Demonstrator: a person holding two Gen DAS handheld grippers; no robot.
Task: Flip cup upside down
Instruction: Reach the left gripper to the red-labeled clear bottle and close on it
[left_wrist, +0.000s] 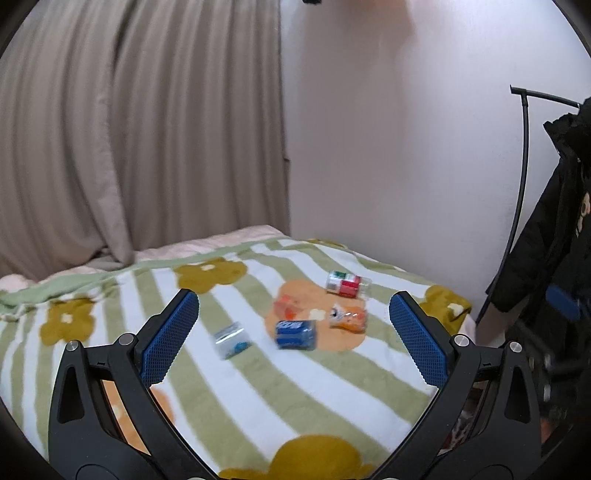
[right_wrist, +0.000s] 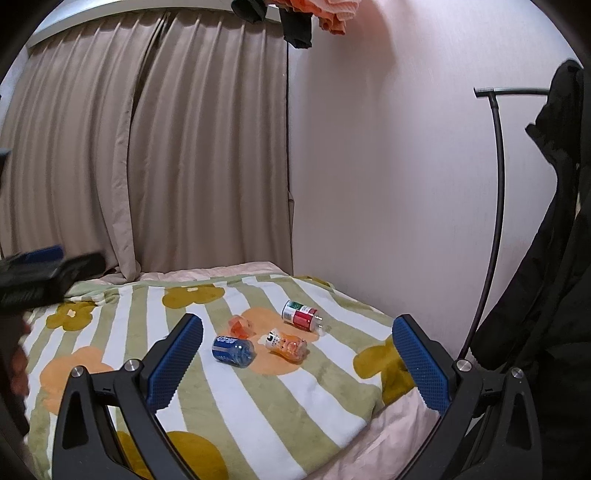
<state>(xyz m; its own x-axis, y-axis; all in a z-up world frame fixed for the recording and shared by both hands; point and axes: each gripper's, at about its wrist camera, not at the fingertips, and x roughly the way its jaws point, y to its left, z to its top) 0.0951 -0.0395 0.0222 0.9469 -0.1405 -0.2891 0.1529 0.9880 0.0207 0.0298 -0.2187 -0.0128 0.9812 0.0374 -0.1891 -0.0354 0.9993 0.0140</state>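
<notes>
Four small printed cups lie on their sides on the striped blanket (right_wrist: 229, 398), among them a blue cup (right_wrist: 233, 350). I hold both the left gripper (left_wrist: 293, 336) and right gripper (right_wrist: 297, 363) above, fingers spread, empty; approach pending, next a descent onto one.

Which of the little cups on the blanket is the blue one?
The blue cup lies on its side nearest the right gripper. The others look orange, red and green, and small orange; one clear shows only in the left view.
</notes>
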